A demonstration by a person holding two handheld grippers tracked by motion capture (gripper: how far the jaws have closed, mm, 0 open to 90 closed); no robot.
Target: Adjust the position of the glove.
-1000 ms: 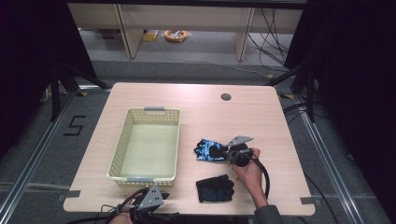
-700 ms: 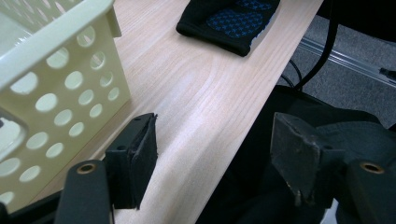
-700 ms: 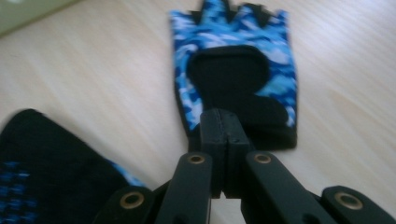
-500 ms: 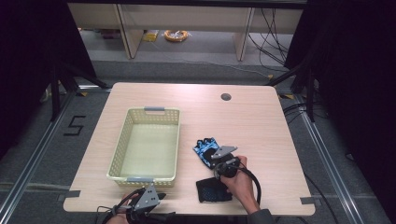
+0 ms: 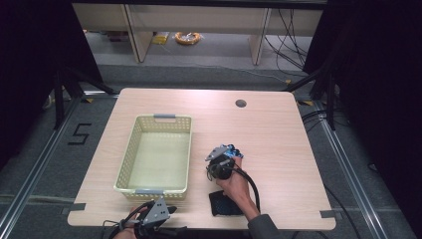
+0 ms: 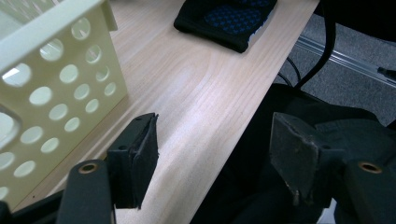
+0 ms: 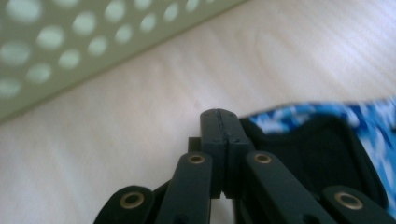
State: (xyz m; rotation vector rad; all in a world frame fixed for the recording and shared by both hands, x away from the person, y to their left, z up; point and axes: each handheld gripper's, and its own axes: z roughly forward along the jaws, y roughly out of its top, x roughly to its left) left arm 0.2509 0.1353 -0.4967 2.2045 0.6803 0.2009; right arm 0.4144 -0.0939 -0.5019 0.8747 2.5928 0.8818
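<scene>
Basket (image 5: pixel 157 152), just one, sits center-left in high view on the table (image 5: pixel 278 124). Left gripper (image 5: pixel 155 215) at bottom edge, jaws wide apart w/ nothing between. Gloves: two. Blue-patterned glove (image 5: pixel 233 149) center frame, right gripper (image 5: pixel 219 160) touching its left edge, jaws pressed together, no fabric visibly pinched. Dark glove (image 5: pixel 223 204) lower down, partly under the person's forearm.

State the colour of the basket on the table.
The basket is pale cream-yellow plastic with round holes in its walls; the high view shows it best.
</scene>
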